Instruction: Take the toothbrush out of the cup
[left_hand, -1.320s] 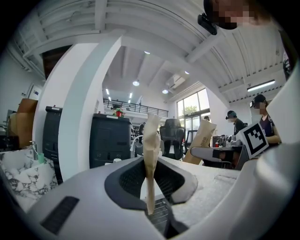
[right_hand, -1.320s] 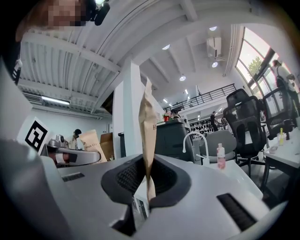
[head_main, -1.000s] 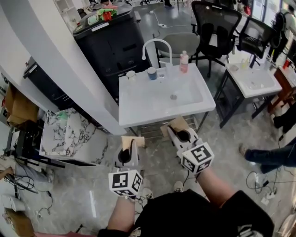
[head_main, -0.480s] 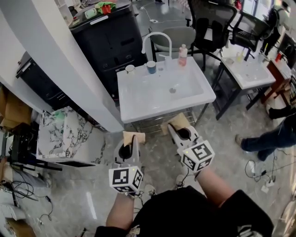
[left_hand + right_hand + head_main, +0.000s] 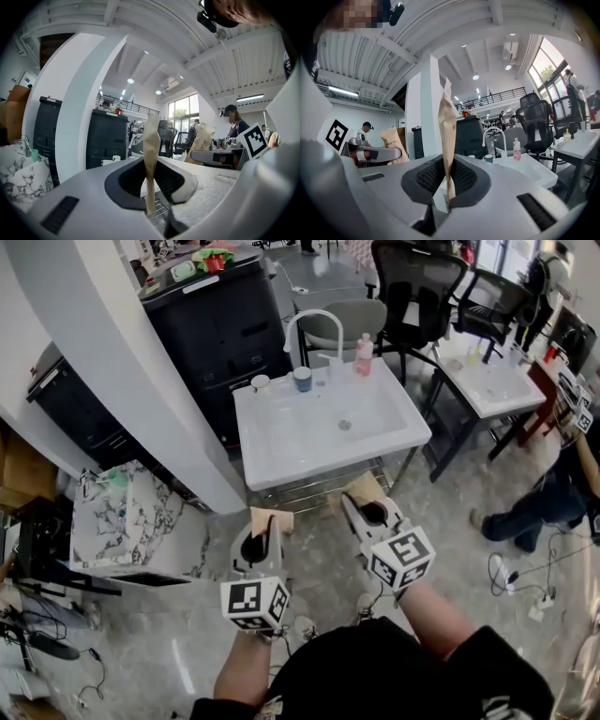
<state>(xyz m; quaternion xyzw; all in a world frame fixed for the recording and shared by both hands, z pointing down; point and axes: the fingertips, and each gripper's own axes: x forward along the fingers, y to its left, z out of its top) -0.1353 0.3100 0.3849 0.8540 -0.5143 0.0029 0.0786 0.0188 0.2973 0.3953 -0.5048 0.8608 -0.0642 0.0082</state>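
– Checking tools first: what state is the left gripper [image 5: 271,519] in?
– Clenched. In its own view the tan jaws sit pressed flat together with nothing between them. Lower centre of the head view, pointing level toward the sink [image 5: 281,460].
– And the right gripper [image 5: 364,489]?
– Same: tan jaws closed on each other, empty. It is just right of the left one, also aimed at the sink. Both are well apart from the basin, over the floor in front of it.
– Where's the cup?
– Upper middle of the head view, on the sink's back rim. A blue cup [image 5: 302,380] stands just left of the faucet [image 5: 314,320], and a white cup [image 5: 261,382] is further left, near the corner.
– Toothbrush?
– Too small to make out, so I can't tell which cup holds it.
– Anything else on the rim?
– A pink bottle [image 5: 363,354] right of the faucet. A black cabinet [image 5: 225,324] stands behind the sink at upper left.
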